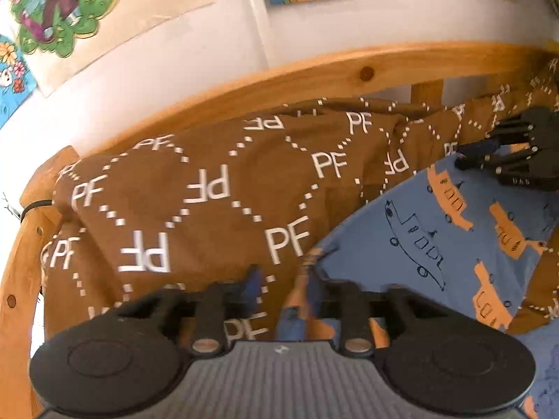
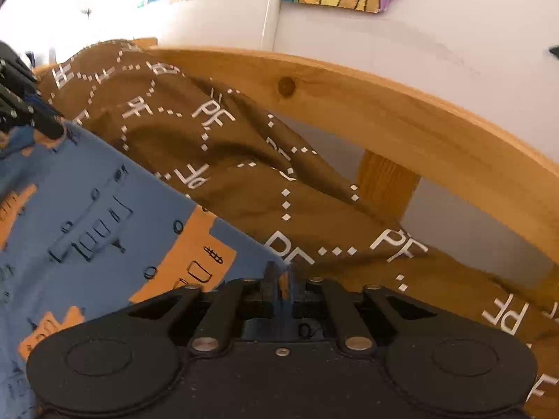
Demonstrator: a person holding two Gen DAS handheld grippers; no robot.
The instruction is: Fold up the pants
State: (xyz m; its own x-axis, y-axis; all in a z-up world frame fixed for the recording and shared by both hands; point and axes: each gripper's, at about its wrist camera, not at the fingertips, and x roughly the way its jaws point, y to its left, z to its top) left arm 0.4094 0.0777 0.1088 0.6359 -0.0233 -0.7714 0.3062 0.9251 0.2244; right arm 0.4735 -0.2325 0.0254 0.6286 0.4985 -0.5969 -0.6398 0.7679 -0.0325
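The pants [image 1: 454,244] are soft blue knit cotton printed with orange trucks and dark line-drawn vehicles. In the left wrist view they fill the lower right of the frame, lying flat with a curved upper edge against the blanket [image 1: 209,192]. In the right wrist view the pants [image 2: 87,209] occupy the lower left, their straight edge running diagonally from the left edge down to the bottom centre.

The blanket is a matte brown woven fabric with white "PF" lettering and dotted diamond lines. It lies rumpled in loose folds between the pants and the bed rail [image 1: 314,70].

The bed rail is varnished pine with visible knots, smooth and rounded on top, carried by a short upright post [image 2: 387,188]. It bounds the work area along the upper part of both frames. Behind it stands a white wall [image 1: 174,59] with coloured paper drawings [image 1: 52,10] fixed flat to it.

Left gripper [image 1: 284,284]: black plastic fingers stand apart. A bunched corner of the pants rises between them, lying against the right-hand finger; motion blur prevents confirming pad pressure on both sides.

Right gripper [image 2: 279,289]: fingers are nearly together, pinching a thin edge of the blue fabric at the corner of the pants. In the left wrist view the right gripper [image 1: 464,155] appears at the right edge of the frame, on the far corner of the pants.

Open room is limited to the strip of blanket between the pants edge and the rail.
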